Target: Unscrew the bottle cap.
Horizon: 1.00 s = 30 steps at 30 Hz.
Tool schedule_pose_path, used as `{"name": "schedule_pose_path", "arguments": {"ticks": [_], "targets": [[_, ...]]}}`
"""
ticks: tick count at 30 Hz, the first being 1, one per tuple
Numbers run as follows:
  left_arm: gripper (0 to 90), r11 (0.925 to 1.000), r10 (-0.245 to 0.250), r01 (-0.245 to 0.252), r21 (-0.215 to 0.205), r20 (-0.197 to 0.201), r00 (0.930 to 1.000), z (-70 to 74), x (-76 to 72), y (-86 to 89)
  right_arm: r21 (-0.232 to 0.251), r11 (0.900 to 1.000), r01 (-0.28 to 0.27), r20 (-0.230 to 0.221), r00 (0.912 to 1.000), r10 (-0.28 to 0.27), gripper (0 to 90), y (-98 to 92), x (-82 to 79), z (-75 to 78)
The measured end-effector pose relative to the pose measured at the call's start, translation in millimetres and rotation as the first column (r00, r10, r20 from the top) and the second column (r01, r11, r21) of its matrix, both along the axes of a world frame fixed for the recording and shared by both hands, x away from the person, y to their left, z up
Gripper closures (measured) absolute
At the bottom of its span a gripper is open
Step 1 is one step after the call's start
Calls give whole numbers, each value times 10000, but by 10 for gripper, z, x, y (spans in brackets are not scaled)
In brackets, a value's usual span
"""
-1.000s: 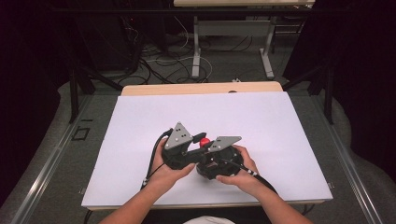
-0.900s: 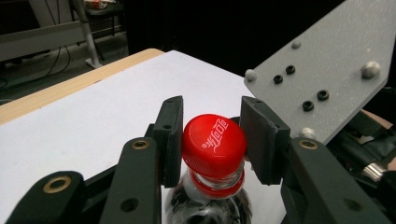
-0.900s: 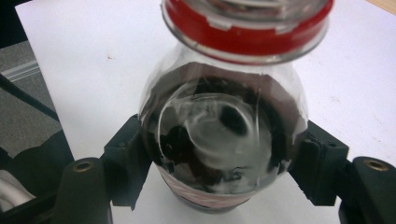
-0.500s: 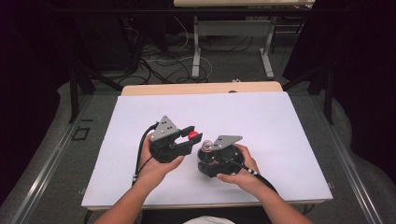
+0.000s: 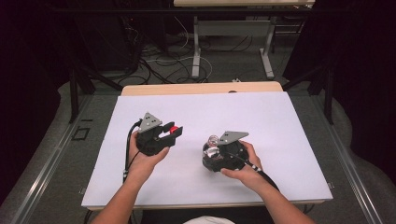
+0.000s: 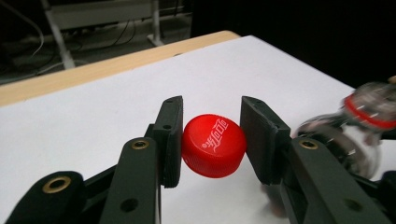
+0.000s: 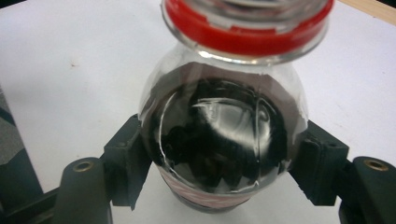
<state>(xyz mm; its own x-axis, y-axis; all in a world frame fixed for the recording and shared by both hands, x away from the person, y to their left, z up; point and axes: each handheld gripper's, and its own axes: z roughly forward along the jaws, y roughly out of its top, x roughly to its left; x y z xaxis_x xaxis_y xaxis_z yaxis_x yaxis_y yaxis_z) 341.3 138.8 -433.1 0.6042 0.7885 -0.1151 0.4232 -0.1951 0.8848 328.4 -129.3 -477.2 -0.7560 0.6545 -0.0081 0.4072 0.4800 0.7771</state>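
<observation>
A: Where is the red bottle cap (image 6: 214, 145)?

B: It sits clamped between the two black jaws of the left hand-held gripper (image 5: 169, 134), both pads pressing on its ribbed sides. White script shows on its top. In the high view this hand-held gripper is above the left half of the white desk (image 5: 280, 121), with the cap (image 5: 173, 129) at its tip.

A: And the other hand?

B: The right hand-held gripper (image 5: 211, 150) is clenched on a clear plastic bottle (image 7: 224, 135), its jaws pressing the rounded shoulder from both sides. A red ring (image 7: 247, 32) circles the bottle's open neck. In the high view the bottle (image 5: 213, 144) is near the desk's middle.

A: Are the two close together?

B: No, they are apart, with bare desk between them.
</observation>
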Motion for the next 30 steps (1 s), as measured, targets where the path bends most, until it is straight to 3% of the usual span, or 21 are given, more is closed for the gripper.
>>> {"name": "schedule_pose_path", "arguments": {"ticks": [3,4,5,8,13,22,30], "targets": [[613,9997,256,-255,71,-225,9994,-88,61,74,-12,9998,216,-147,9997,-216,297,-40,34,-9],[613,9994,341,-338,106,-297,9990,-117,80,103,86,9994,320,29,9995,-321,297,-50,49,-24],[613,9991,421,-418,88,-357,9985,-148,96,129,81,9991,410,-122,9991,-409,297,-60,52,-23],[613,9977,681,-676,111,-544,9962,-232,134,203,140,9980,611,28,9981,-611,297,-94,86,-38],[613,9966,824,-823,45,-581,9949,-311,168,299,187,9942,1060,154,9942,-1063,297,-147,169,-22],[613,9963,852,-858,-34,-775,9933,-361,179,334,297,9811,1913,540,9798,-1927,297,-211,538,150],[613,9959,891,-898,-66,-705,9935,-373,200,385,495,9655,2555,480,9650,-2579,297,-115,947,285]]}}
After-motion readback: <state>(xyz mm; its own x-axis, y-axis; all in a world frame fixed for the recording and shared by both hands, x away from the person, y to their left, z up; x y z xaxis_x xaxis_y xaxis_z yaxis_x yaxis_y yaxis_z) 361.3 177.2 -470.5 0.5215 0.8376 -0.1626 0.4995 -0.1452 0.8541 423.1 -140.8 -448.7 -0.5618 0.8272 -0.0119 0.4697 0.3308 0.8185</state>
